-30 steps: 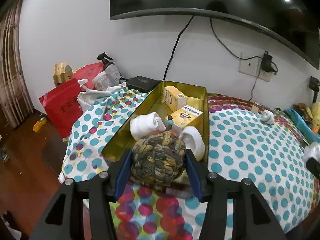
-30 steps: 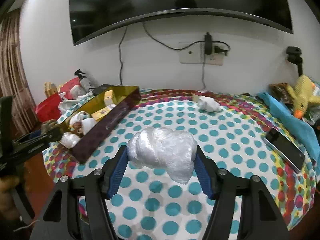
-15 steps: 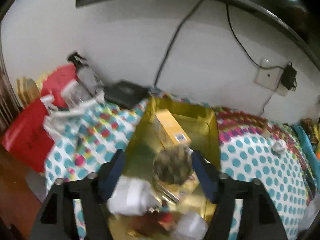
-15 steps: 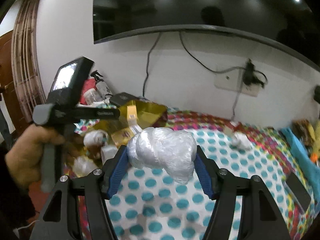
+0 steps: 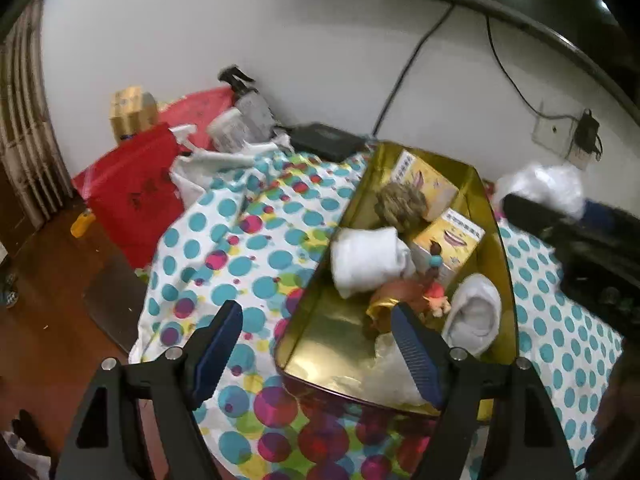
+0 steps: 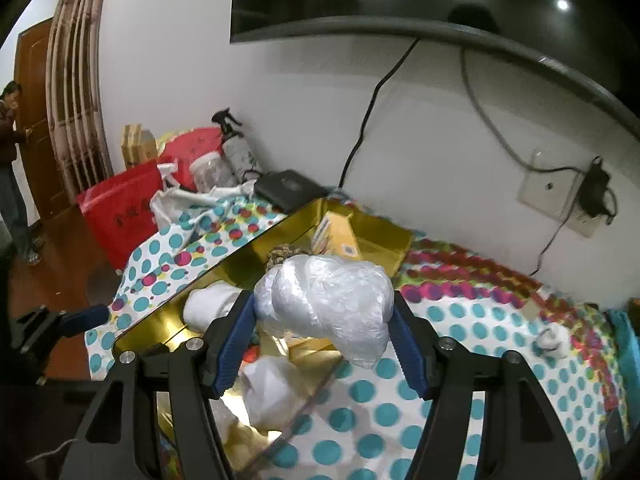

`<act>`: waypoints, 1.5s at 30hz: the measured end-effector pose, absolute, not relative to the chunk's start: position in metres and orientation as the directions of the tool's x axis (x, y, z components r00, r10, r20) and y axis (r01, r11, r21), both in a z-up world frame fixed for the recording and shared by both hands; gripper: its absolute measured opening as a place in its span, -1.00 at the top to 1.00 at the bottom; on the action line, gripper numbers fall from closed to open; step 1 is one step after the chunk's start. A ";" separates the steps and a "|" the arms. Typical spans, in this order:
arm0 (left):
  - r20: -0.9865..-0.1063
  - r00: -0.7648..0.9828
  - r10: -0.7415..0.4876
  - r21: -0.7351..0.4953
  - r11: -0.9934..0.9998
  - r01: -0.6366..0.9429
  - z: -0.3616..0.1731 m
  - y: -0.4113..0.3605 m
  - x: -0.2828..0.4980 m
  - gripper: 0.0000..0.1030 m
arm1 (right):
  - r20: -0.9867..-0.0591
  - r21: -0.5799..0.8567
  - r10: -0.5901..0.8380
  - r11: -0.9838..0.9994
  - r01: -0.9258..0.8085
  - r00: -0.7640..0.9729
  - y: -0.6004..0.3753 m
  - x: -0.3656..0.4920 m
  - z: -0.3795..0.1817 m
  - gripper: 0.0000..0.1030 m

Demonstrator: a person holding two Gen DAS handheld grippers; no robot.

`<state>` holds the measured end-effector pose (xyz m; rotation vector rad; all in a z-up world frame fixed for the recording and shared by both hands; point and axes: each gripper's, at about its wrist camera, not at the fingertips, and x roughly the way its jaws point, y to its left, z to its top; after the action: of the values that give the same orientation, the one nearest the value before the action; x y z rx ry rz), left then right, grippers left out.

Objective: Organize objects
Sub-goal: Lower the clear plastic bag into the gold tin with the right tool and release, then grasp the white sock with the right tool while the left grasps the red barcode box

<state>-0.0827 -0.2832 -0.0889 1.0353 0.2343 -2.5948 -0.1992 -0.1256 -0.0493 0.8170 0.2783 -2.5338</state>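
The plastic bundle (image 6: 328, 300) is sitting pinched between the pads of the right gripper (image 6: 322, 336), hanging above the near end of the gold tin (image 6: 248, 256) on the dotted sheet (image 6: 460, 340). Its lower lobe is bulging out below the right pad, so the grip is catching mostly the upper part. If the pads are only squeezing slack film, I judge the bundle could be slipping out early and landing on the tin's rim or on the sheet beside it.

The tin is already crowded: the rope ball (image 5: 400, 204) is lying toward the far end against a yellow box (image 5: 424, 176), with a white roll (image 5: 368, 264), a second roll (image 5: 476, 312), a small doll (image 5: 432, 276) and crumpled plastic (image 5: 392, 372) filling the near half. A light, springy bundle dropped on that heap may be rolling off over the low wall.

The left gripper (image 5: 316, 352) is hanging empty, its jaws having just been opening, and they are spread wide astride the tin's near left wall. The right tool is showing at the right edge of the left view, close by, so the two may be knocking together, or nudging the tin toward the bed's edge.
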 end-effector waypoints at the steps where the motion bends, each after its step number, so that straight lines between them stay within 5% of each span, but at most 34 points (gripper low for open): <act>1: -0.698 -0.678 -0.230 -0.044 -0.932 0.361 -0.090 -0.285 -0.084 -0.53 | -0.600 -0.049 -0.364 -0.872 0.487 -0.713 -0.130 -0.202 -0.053 -0.23; 7: -0.699 -0.676 -0.234 -0.057 -0.924 0.378 -0.091 -0.292 -0.084 -0.53 | -0.630 -0.076 -0.336 -0.870 0.486 -0.700 -0.150 -0.216 -0.064 -0.29; 11: -0.686 -0.687 -0.239 -0.057 -0.924 0.379 -0.088 -0.291 -0.083 -0.53 | -0.628 -0.066 -0.345 -0.869 0.490 -0.698 -0.154 -0.220 -0.056 -0.76; 15: -0.670 -0.704 -0.236 -0.052 -0.931 0.362 -0.085 -0.284 -0.082 -0.53 | -0.522 -0.114 -0.354 -0.872 0.475 -0.776 -0.142 -0.203 -0.025 -0.98; 19: -0.624 -0.752 -0.211 -0.062 -0.946 0.318 -0.076 -0.265 -0.079 -0.53 | -0.451 -0.118 -0.311 -0.908 0.402 -0.836 -0.084 -0.185 -0.018 -0.99; 29: -0.567 -0.824 -0.004 0.003 -1.000 0.002 -0.060 -0.134 -0.111 -0.53 | -0.638 0.052 -0.106 -0.994 0.094 -0.763 0.107 -0.176 -0.108 -1.00; 35: -0.594 -0.799 0.099 -0.014 -0.994 -0.112 -0.052 -0.062 -0.183 -0.53 | -0.651 0.091 -0.109 -0.994 0.066 -0.751 0.149 -0.186 -0.112 -1.00; 45: -0.634 -0.772 0.039 0.072 -0.991 -0.110 -0.072 -0.013 -0.238 -0.53 | -0.681 0.109 -0.178 -0.984 0.142 -0.710 0.167 -0.230 -0.114 -1.00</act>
<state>-0.2382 -0.0126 -0.0719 1.0807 -0.1685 -3.0295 -0.2303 0.1667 -0.1139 1.1044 -0.0729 -2.7545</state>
